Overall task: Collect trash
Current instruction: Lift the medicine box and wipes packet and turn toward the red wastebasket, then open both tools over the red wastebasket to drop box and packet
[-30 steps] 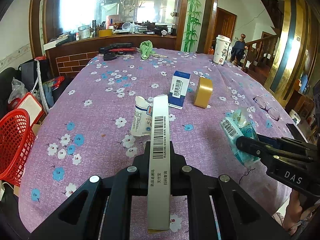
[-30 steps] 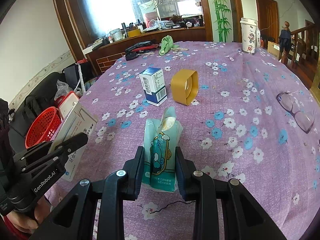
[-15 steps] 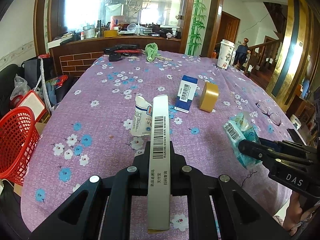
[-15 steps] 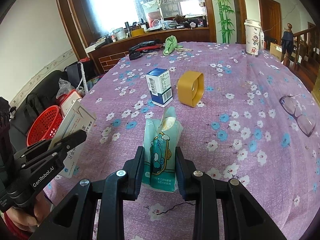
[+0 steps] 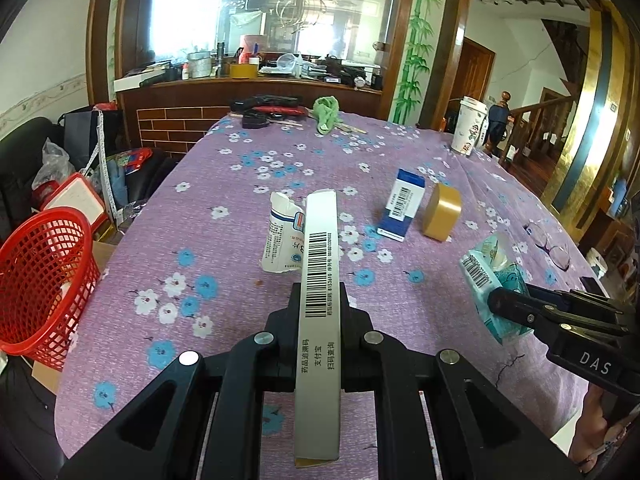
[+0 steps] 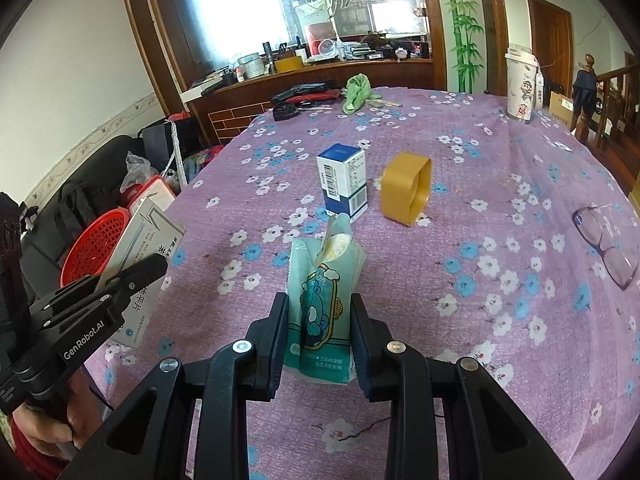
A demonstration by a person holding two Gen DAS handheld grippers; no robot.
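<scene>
My left gripper [image 5: 320, 300] is shut on a flat white carton with a barcode [image 5: 320, 280], held above the table's near edge; the carton also shows in the right wrist view [image 6: 146, 256]. My right gripper [image 6: 319, 312] is shut on a teal tissue packet [image 6: 324, 300], also seen at the right of the left wrist view [image 5: 492, 284]. A crumpled white wrapper [image 5: 282, 238] lies on the purple cloth just beyond the carton. A red mesh basket [image 5: 38, 280] stands off the table's left edge, also in the right wrist view [image 6: 94, 244].
A blue-white box [image 6: 344, 178] and a yellow tape roll [image 6: 406, 188] stand mid-table. Glasses [image 6: 606, 240] lie at the right. A paper cup [image 6: 520, 88], a green cloth [image 6: 356, 92] and black tools [image 6: 300, 96] sit at the far edge. Bags clutter the floor at left.
Both grippers have risen and pulled back a little with their loads still held. The basket shows more fully at the left.
</scene>
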